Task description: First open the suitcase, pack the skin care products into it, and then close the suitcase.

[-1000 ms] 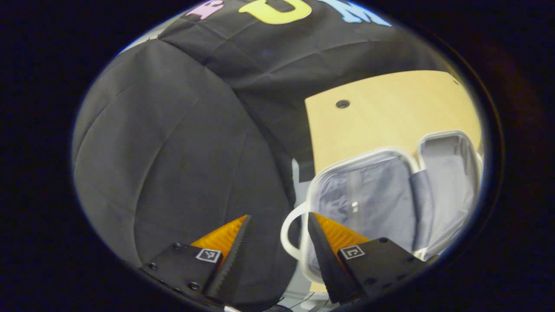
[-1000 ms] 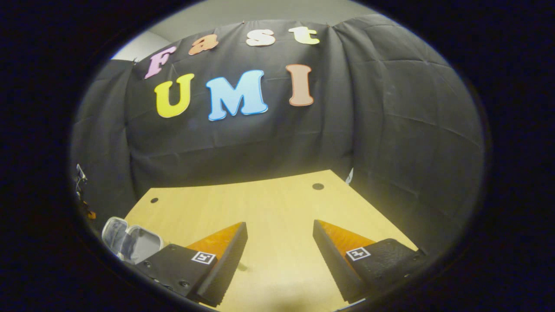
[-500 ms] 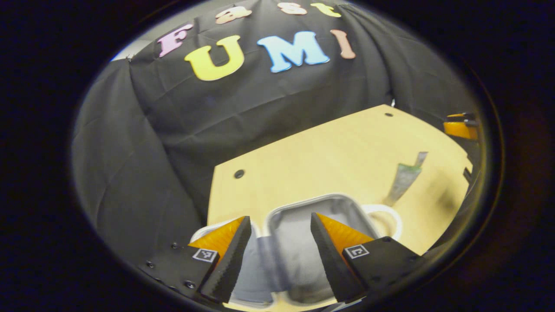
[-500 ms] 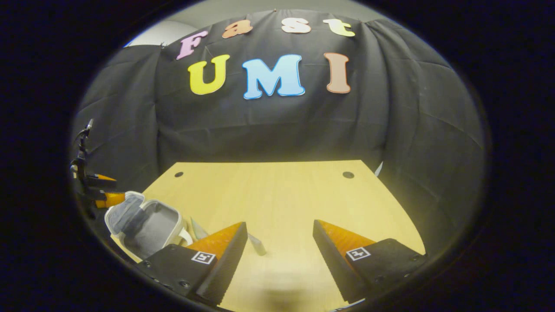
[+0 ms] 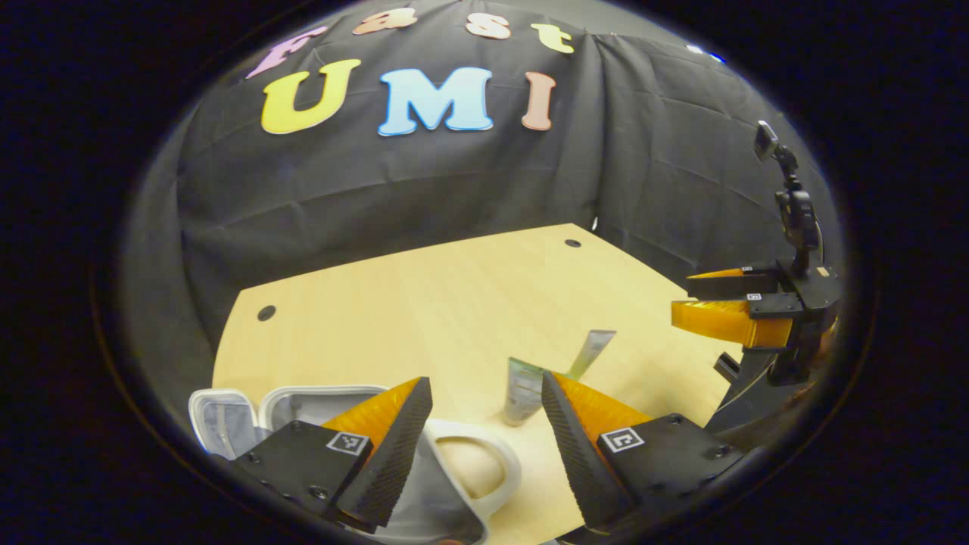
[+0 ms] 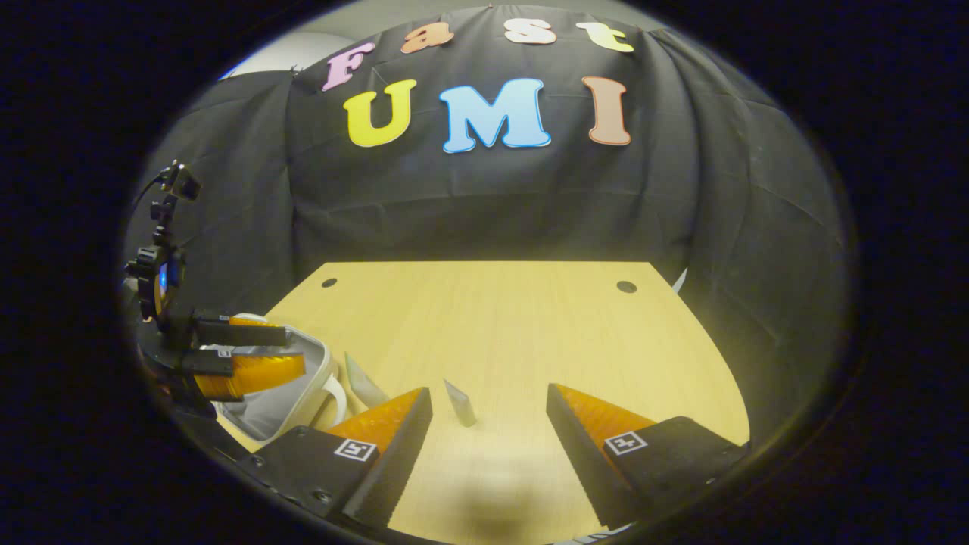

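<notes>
We find the suitcase (image 5: 303,401) lying open on the near left part of the desk (image 5: 424,303), its grey lining up and its white handle (image 5: 492,462) looping out toward the middle; in the right gripper view it sits at the left edge (image 6: 303,393), partly behind the other tool. Just beyond the handle lie the skin care products — two slim tubes, one (image 5: 524,390) close to the handle and another (image 5: 590,352) a little farther out, both flat on the wood and apart from the case; the right gripper view shows them as a tube by the case (image 6: 363,381) and a tube farther toward the middle (image 6: 459,403). What has changed over the last second is the left tongs' (image 5: 481,446) aim: a second ago they looked down onto the lining with the booth wall beside it, half a second ago they hung over one shell, and now they have swung round so that the nearer tube lies just ahead between their tips. They are spread wide and carry nothing. The right tongs (image 6: 488,454) are likewise spread and empty, low over bare desk, and their view has come round from the far wall to take in case and tubes. We judge the opening step done and the packing step starting — nothing is in the case yet, and the nearer tube looks the likely first pick, though thin and flat, so hard to pinch
</notes>
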A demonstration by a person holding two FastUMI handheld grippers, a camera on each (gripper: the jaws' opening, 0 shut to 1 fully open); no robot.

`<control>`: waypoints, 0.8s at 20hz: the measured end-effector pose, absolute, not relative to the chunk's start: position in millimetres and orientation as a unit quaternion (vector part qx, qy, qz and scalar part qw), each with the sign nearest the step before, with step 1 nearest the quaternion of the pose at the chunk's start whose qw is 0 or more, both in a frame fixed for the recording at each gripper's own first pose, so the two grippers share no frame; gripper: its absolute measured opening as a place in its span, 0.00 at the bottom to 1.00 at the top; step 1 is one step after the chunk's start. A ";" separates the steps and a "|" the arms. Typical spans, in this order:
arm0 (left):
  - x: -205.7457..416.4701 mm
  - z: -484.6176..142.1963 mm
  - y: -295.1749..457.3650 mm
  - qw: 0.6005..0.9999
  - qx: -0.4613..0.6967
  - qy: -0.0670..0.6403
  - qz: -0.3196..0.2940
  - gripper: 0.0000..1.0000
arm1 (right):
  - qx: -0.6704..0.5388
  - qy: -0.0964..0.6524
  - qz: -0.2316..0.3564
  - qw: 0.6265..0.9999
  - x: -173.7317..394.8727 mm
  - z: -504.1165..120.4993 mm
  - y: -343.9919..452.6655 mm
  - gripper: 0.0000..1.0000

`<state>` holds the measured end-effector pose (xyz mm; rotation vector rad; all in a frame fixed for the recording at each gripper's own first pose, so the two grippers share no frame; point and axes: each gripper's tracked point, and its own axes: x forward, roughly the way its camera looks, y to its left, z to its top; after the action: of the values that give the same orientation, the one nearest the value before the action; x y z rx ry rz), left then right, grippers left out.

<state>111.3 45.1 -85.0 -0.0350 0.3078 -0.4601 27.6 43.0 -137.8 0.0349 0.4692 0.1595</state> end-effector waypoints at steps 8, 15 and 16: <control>133.0 -113.2 -11.1 0.963 -0.086 0.206 -0.149 0.95 | 0.021 0.246 0.078 0.966 36.3 -144.6 21.6 0.93; 180.8 -154.4 -11.3 0.955 -0.134 0.255 -0.068 0.95 | 0.021 0.274 0.091 0.957 48.4 -152.4 6.2 0.93; 181.1 -161.3 -3.3 0.953 -0.134 0.266 -0.046 0.73 | 0.019 0.283 0.097 0.954 49.9 -157.1 7.3 0.93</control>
<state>181.1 -3.3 -161.3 -0.2726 0.5404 -0.0927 49.9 7.3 -157.1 0.0384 0.5747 0.1978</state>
